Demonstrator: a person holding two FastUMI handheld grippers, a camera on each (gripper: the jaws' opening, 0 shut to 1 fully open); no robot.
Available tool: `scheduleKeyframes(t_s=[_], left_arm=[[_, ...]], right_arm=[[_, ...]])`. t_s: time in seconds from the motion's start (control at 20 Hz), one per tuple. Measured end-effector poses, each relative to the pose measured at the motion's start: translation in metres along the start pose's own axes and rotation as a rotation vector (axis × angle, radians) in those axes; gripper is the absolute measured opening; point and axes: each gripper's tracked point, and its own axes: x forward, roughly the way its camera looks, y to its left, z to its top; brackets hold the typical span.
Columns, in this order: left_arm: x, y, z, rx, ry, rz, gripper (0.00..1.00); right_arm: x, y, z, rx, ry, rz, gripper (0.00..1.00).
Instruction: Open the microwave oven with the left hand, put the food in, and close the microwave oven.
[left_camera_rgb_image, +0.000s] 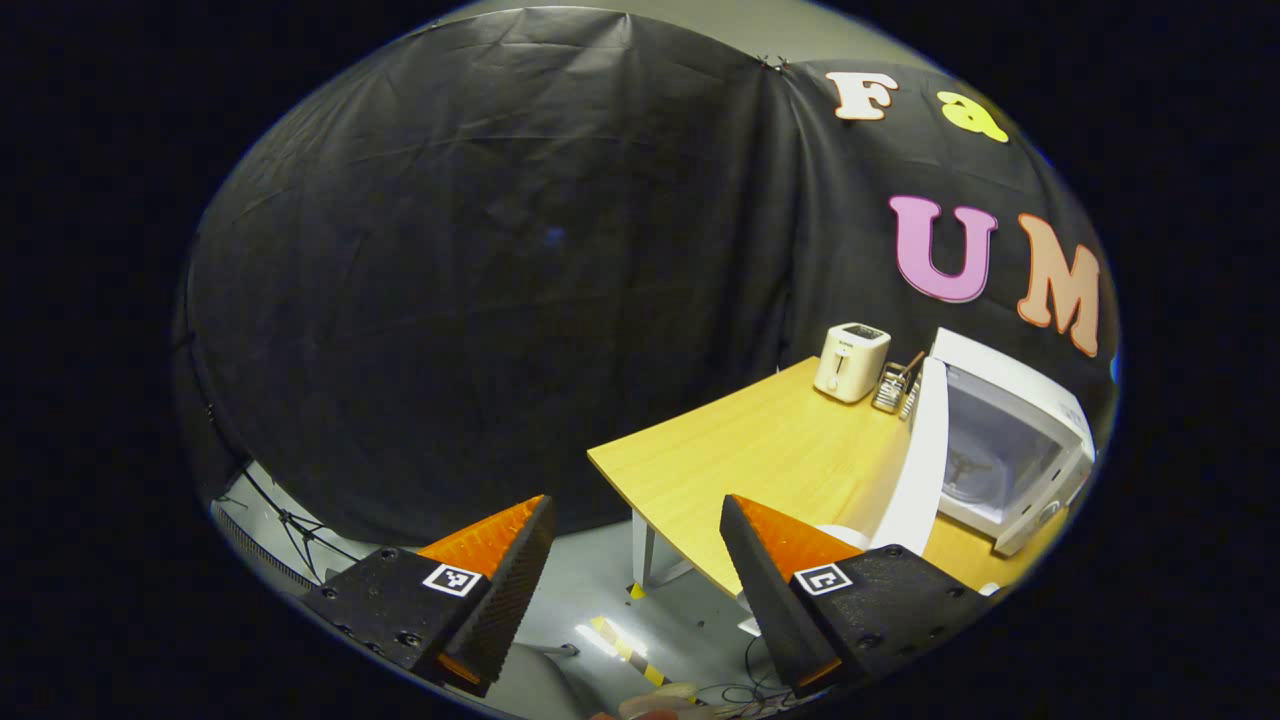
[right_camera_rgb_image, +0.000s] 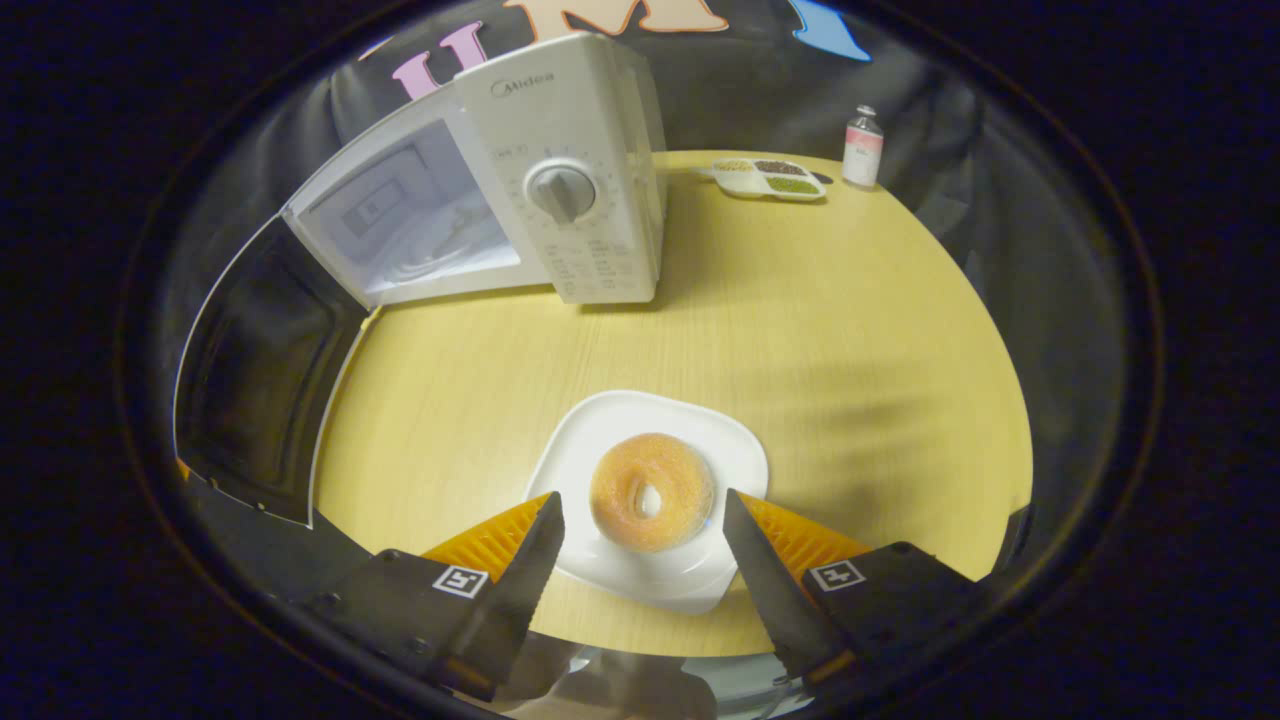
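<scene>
In the left gripper view, your left gripper (left_camera_rgb_image: 635, 520) hangs off the desk's corner with its jaws spread wide and nothing between them; beyond them lie the grey floor (left_camera_rgb_image: 600, 590) and the edge of the desk (left_camera_rgb_image: 740, 450). Farther back on the desk stands a white toaster (left_camera_rgb_image: 851, 361), with a small rack (left_camera_rgb_image: 897, 388) just beside it, next to the microwave oven (left_camera_rgb_image: 1010, 440). The microwave's door (left_camera_rgb_image: 915, 470) is swung open, so you look into its pale cavity from the side.

In the right gripper view, your right gripper (right_camera_rgb_image: 640, 515) sits low over the desk (right_camera_rgb_image: 850, 330), jaws wide, one on each side of a sugared doughnut (right_camera_rgb_image: 651, 491); whether they touch it or its plate I cannot tell. The doughnut lies on a white square plate (right_camera_rgb_image: 612, 425), near the desk's front edge. Behind it the microwave oven (right_camera_rgb_image: 590, 170) faces you, its open door (right_camera_rgb_image: 260, 380) at the left, its cavity holding only the turntable. At the far edge stand a divided dish (right_camera_rgb_image: 768, 179) with three kinds of grains and a small bottle (right_camera_rgb_image: 862, 148).
</scene>
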Motion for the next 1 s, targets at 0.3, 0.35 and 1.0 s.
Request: scheduleKeyframes(t_s=[0.3,0.35,1.0], left_arm=[[-0.017,-0.016,0.023,-0.007,-0.073,0.047,0.95],[-0.018,-0.021,0.024,-0.009,-0.078,0.048,0.96],[0.022,-0.037,0.028,0.002,-0.054,-0.04,0.96]], right_arm=[[0.018,-0.005,-0.006,-0.085,0.038,0.015,0.94],[0.019,-0.004,-0.006,-0.095,0.042,0.022,1.0],[0.025,-0.004,-0.003,-0.072,0.003,-0.062,0.77]])
